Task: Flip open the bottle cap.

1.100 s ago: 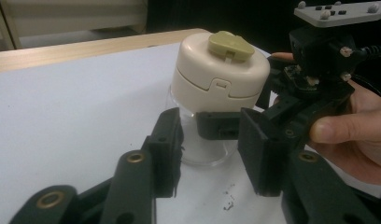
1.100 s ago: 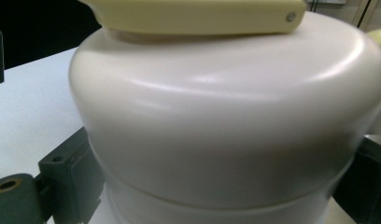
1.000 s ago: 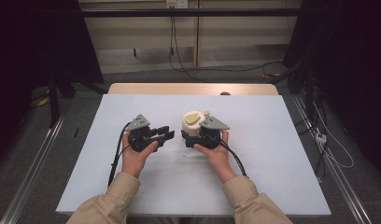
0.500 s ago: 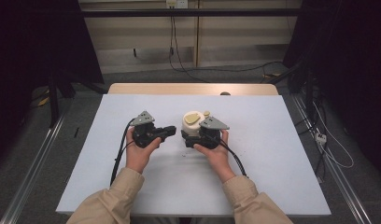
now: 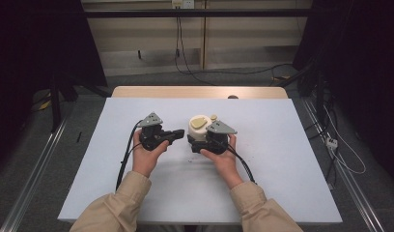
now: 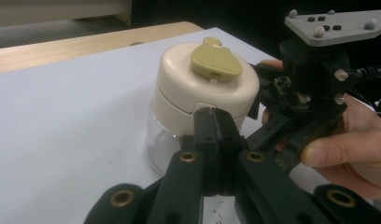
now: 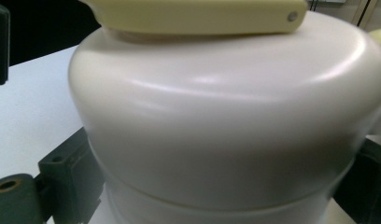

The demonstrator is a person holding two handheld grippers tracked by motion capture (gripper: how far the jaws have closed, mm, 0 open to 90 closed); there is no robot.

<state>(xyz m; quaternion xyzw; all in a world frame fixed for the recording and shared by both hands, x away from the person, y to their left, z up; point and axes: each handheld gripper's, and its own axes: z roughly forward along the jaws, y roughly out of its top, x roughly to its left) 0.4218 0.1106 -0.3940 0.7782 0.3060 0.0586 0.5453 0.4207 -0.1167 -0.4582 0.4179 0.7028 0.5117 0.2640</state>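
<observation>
Jar point(image 5: 201, 129) unmoved in right hand-held gripper point(image 5: 204, 140); left hand-held gripper point(image 5: 178, 135) newly closed, empty.

Cream-lidded clear glass jar point(image 5: 200, 129) stands upright mid white table point(image 5: 291, 159). Left gripper point(image 5: 178, 135) just left of jar, right gripper point(image 5: 204, 143) around it, near side.

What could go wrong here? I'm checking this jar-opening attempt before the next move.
1. The shut left gripper has nothing between its jaws and sits close against the cream-lidded clear jar; pushing on could tip it.
2. The right gripper clasps the jar's body; twisting may make the smooth wall slip.
</observation>
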